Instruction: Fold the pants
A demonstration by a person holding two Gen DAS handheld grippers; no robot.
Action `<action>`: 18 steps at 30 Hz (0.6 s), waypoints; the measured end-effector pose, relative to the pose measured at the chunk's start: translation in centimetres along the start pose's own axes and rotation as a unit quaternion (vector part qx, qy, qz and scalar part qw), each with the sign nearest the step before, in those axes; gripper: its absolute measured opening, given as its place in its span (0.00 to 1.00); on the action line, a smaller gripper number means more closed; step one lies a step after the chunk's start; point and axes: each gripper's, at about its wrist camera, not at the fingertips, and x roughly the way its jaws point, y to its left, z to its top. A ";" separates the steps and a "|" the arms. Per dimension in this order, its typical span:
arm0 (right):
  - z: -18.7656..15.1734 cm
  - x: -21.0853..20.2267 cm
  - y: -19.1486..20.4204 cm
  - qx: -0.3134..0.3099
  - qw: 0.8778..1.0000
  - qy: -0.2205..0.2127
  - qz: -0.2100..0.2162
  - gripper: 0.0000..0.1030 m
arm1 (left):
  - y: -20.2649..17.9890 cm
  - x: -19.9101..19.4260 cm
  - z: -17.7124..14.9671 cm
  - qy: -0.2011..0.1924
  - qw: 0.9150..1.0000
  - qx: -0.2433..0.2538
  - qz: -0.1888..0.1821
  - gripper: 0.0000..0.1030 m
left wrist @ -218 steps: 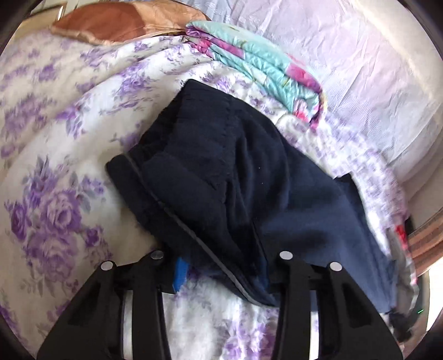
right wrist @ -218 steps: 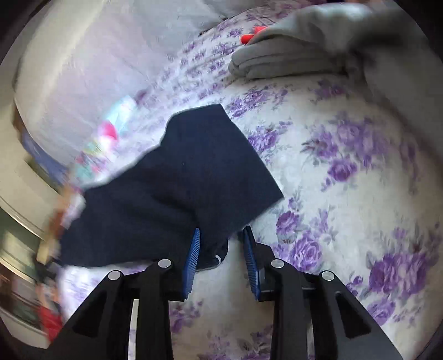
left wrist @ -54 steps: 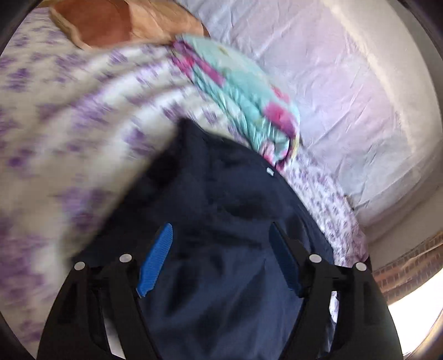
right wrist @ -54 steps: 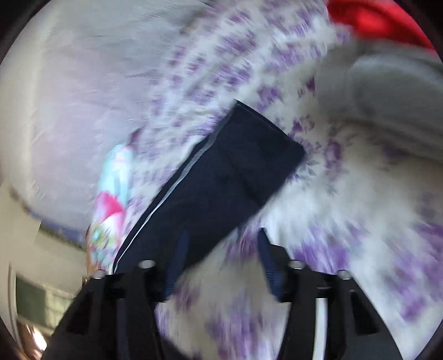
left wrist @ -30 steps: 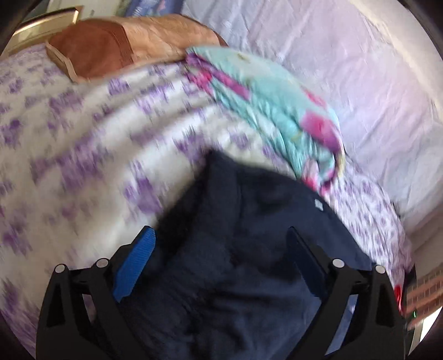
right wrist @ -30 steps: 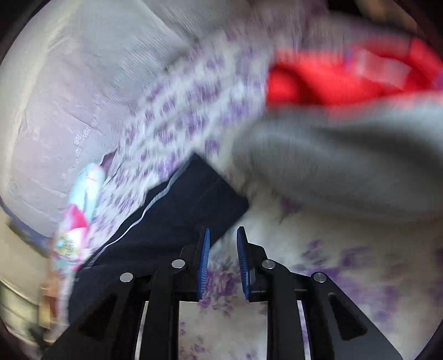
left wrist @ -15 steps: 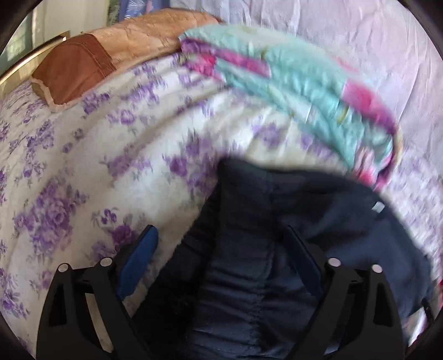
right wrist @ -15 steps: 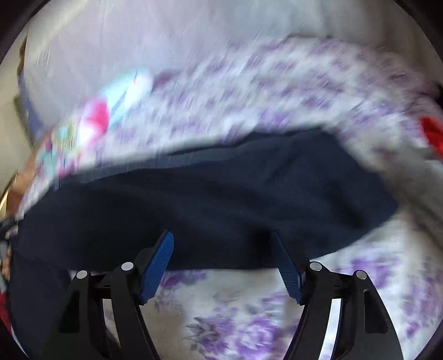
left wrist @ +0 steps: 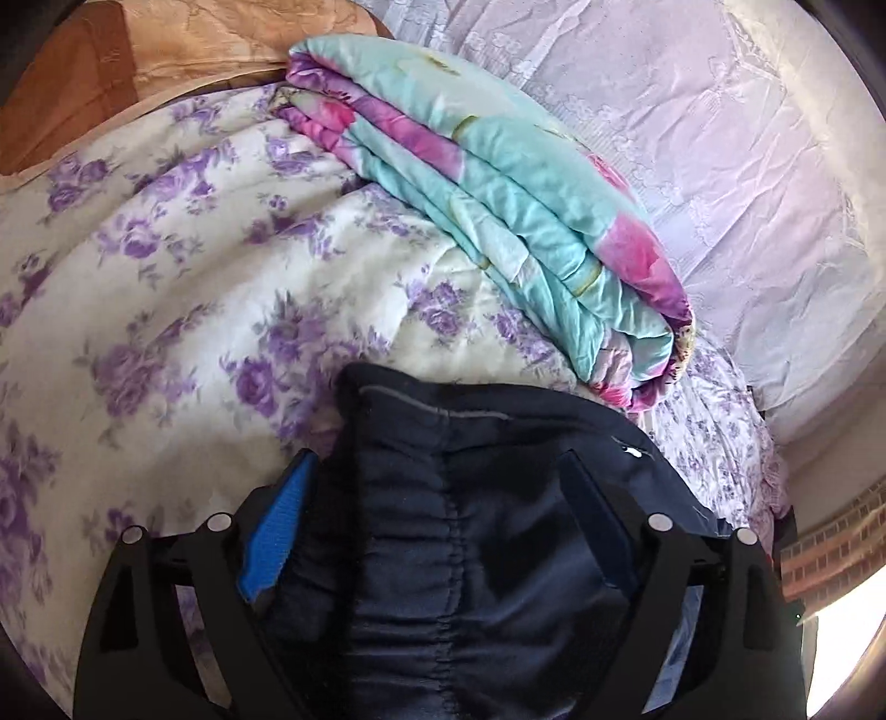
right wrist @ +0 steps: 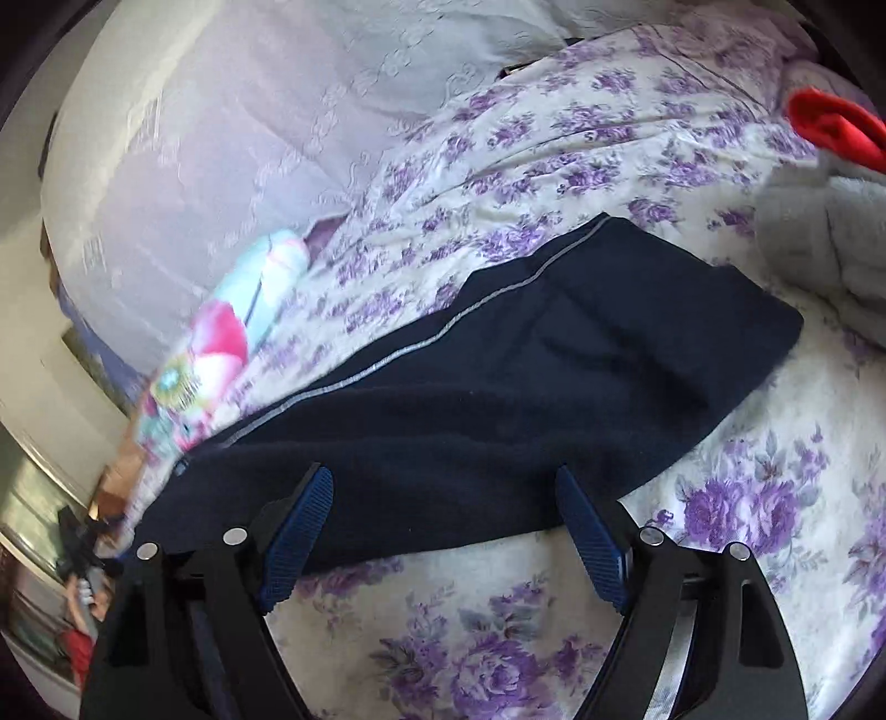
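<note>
One pair of dark navy fleece pants (right wrist: 498, 387) lies flat on a bed covered by a cream bedspread printed with purple roses (right wrist: 554, 653). In the right wrist view the pants form a long band. Their long axis runs from the lower left of the picture up to the right. The far end, at upper right, is squared off and points toward a grey folded garment (right wrist: 825, 249). A thin grey piping line runs along the pants' upper edge. The near long edge lies just ahead of the right tool (right wrist: 443, 531).

The right tool's two blue-padded fingers stand wide apart, having just been opening. Both tips hover over the near edge of the pants, with the fabric lying loose between them and nothing clamped.

In the left wrist view the gathered elastic waistband of the pants (left wrist: 459, 526) is nearest the camera. A vertical seam runs down its middle, and the upper edge carries the same grey piping. The left tool (left wrist: 443, 509) is also spread wide, its jaws having just been closing slightly. The waistband sits between the fingers. The left blue pad is right beside the waistband's left edge. I cannot tell whether the right finger touches the cloth.

One folded quilt in turquoise and pink (left wrist: 498, 199) lies just beyond the waistband, near a pale lilac curtain (left wrist: 720, 166). One tan pillow (left wrist: 166, 50) sits at upper left. One red cloth (right wrist: 836, 130) shows beyond the grey garment.
</note>
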 end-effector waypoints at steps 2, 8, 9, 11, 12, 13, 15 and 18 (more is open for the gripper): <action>-0.2 0.0 0.3 -0.009 1.000 0.001 -0.008 0.81 | -0.1 0.4 0.2 -0.001 1.000 0.008 0.011 0.78; 0.1 0.2 0.1 -0.007 1.000 0.003 0.008 0.82 | -0.2 1.7 0.8 0.014 0.999 0.026 0.021 0.67; 0.2 0.1 0.0 -0.005 1.000 0.002 0.013 0.82 | -0.1 1.7 0.9 0.012 0.999 0.025 0.023 0.60; 0.3 -0.3 -0.1 -0.004 1.000 -0.004 0.029 0.82 | 0.5 1.4 1.1 0.008 1.000 0.014 0.021 0.45; 0.3 -0.6 0.0 -0.006 0.999 -0.014 0.039 0.82 | 1.2 1.2 1.3 0.002 1.000 -0.001 0.017 0.33; 0.2 -1.1 0.3 -0.012 0.998 -0.028 0.049 0.82 | 1.8 0.9 1.5 0.000 1.000 -0.013 0.008 0.32; 0.2 -2.1 1.3 -0.035 0.996 -0.054 0.066 0.82 | 2.7 0.6 1.7 -0.005 0.999 -0.033 -0.017 0.25; 0.3 -2.9 4.3 -0.095 0.989 -0.076 0.080 0.92 | 2.6 0.5 1.8 -0.007 1.000 -0.026 -0.014 0.24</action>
